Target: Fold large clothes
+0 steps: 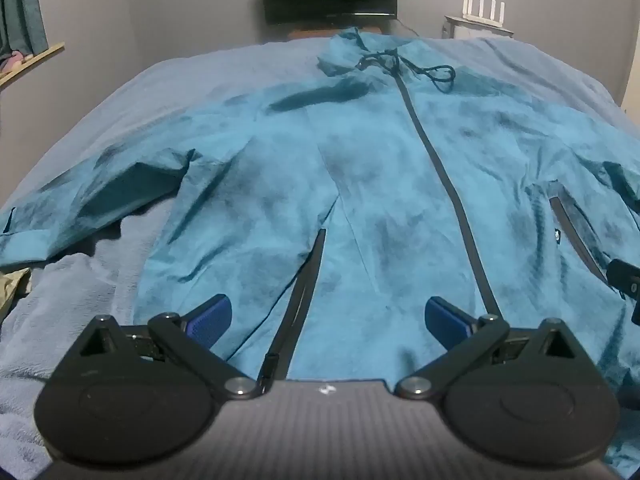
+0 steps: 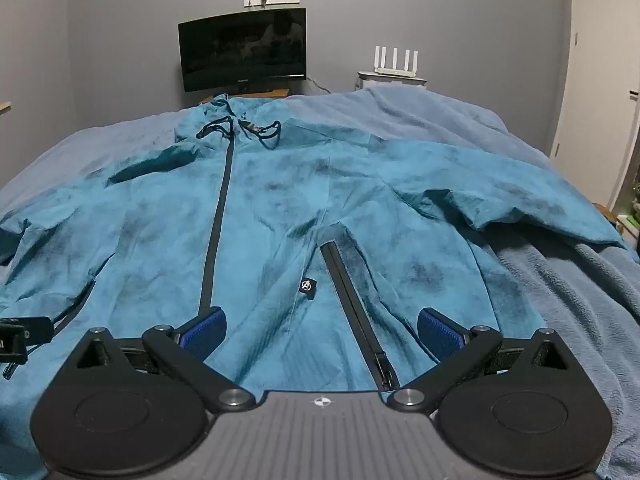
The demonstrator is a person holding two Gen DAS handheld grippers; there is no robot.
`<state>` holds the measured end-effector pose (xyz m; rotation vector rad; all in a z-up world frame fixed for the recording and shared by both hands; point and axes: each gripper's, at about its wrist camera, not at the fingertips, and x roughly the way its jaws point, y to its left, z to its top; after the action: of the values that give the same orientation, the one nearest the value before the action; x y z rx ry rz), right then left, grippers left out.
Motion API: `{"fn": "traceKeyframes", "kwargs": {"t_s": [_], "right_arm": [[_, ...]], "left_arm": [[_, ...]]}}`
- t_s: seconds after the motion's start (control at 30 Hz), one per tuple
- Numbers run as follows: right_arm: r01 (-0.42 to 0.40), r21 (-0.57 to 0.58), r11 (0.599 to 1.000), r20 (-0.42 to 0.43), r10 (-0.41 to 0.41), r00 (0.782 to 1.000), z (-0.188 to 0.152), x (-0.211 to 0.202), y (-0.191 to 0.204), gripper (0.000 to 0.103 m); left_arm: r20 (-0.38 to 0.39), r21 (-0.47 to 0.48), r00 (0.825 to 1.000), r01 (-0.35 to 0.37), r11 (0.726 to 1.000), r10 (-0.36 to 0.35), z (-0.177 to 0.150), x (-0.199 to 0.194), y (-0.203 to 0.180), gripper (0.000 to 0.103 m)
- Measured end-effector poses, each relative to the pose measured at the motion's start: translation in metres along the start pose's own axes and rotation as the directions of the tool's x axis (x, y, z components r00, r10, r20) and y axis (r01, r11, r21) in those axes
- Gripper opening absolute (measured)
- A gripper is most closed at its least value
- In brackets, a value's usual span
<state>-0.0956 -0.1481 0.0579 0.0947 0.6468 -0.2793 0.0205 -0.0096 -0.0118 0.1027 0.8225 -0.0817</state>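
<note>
A large teal jacket (image 1: 360, 184) lies spread front-up on the bed, its dark main zipper (image 1: 436, 160) running from collar to hem and both sleeves stretched out sideways. My left gripper (image 1: 328, 316) hovers open over the hem near the left pocket zipper (image 1: 304, 292), with nothing between its blue pads. The same jacket (image 2: 280, 216) fills the right wrist view. There my right gripper (image 2: 320, 330) stands open above the right pocket zipper (image 2: 352, 308), holding nothing. A small logo tab (image 2: 307, 286) sits beside that pocket. Part of the other gripper shows at each view's edge.
The bed carries a light blue fleece blanket (image 2: 560, 288). Behind it stand a dark monitor (image 2: 244, 56) on a desk and a white router (image 2: 396, 62). A white door (image 2: 596, 80) is at the right, a curtain and shelf (image 1: 24, 40) at the left.
</note>
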Motion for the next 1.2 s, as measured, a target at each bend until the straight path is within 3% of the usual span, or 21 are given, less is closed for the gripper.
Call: {"fn": "traceKeyframes", "kwargs": {"t_s": [1.2], "right_arm": [[-0.018,-0.028,0.999,-0.040,0.017,0.999,-0.0017,0.0085,0.0059,0.103]], "left_arm": [[-0.016,0.025,1.000,0.005,1.000,-0.004,-0.0043,0.0057,-0.0061,0.103]]}}
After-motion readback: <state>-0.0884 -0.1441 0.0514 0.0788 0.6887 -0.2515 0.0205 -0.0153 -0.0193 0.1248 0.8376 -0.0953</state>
